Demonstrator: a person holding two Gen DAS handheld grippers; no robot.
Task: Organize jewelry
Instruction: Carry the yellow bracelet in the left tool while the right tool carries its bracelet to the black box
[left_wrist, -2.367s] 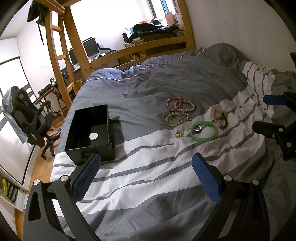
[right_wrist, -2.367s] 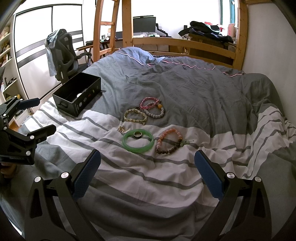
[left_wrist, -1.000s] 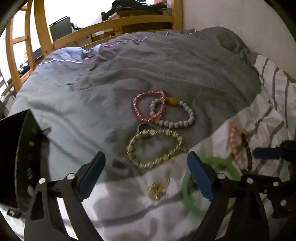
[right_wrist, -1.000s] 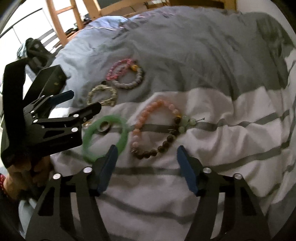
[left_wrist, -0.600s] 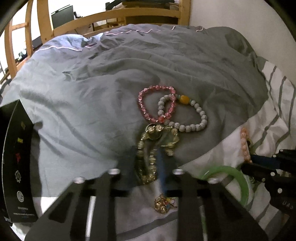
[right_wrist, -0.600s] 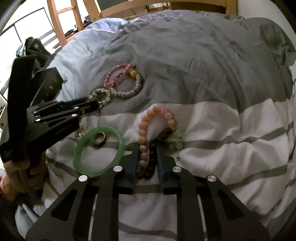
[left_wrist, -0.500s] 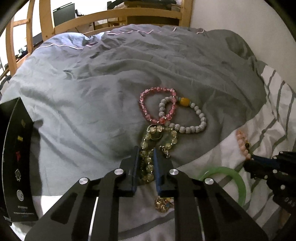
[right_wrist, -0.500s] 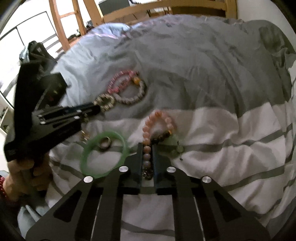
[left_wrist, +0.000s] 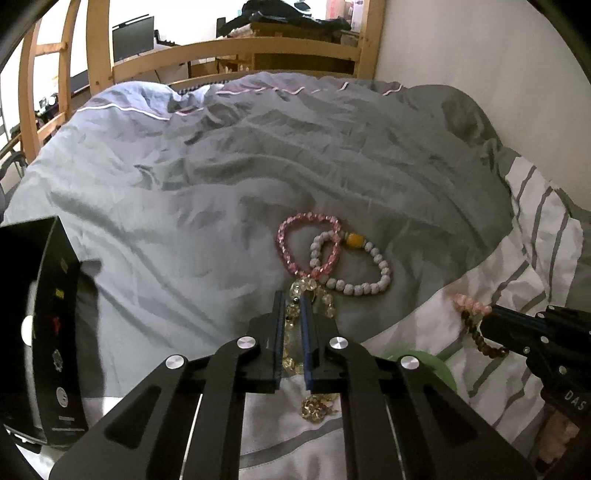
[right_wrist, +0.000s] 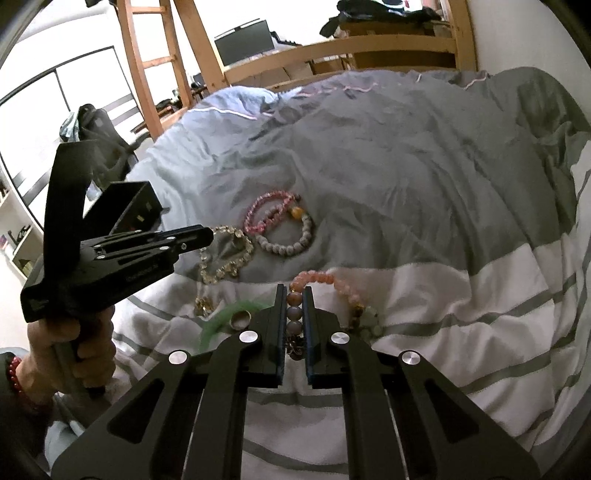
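Observation:
My left gripper (left_wrist: 293, 295) is shut on the pale yellow bead bracelet (left_wrist: 325, 306), which hangs stretched from its pads just above the grey duvet. My right gripper (right_wrist: 294, 291) is shut on the peach and brown bead bracelet (right_wrist: 321, 277), with several beads pinched between the blue pads. A pink crystal bracelet (left_wrist: 306, 243) overlaps a white bead bracelet (left_wrist: 362, 266) with an amber bead, just beyond the left gripper. A green bangle (right_wrist: 229, 314) with a ring (right_wrist: 241, 319) inside it lies between the two grippers. The open black box (left_wrist: 48, 332) stands at the left.
A small gold trinket (left_wrist: 317, 406) lies on the white stripe under the left gripper. A person's hand (right_wrist: 74, 350) holds the left gripper's handle. The wooden bed rail (left_wrist: 236, 51) and ladder (right_wrist: 147, 66) run behind the bed, with a wall on the right.
Both grippers went from open to shut, the left on the yellow bracelet, the right on the peach one. Both have lifted slightly, pulling the bracelets up off the duvet.

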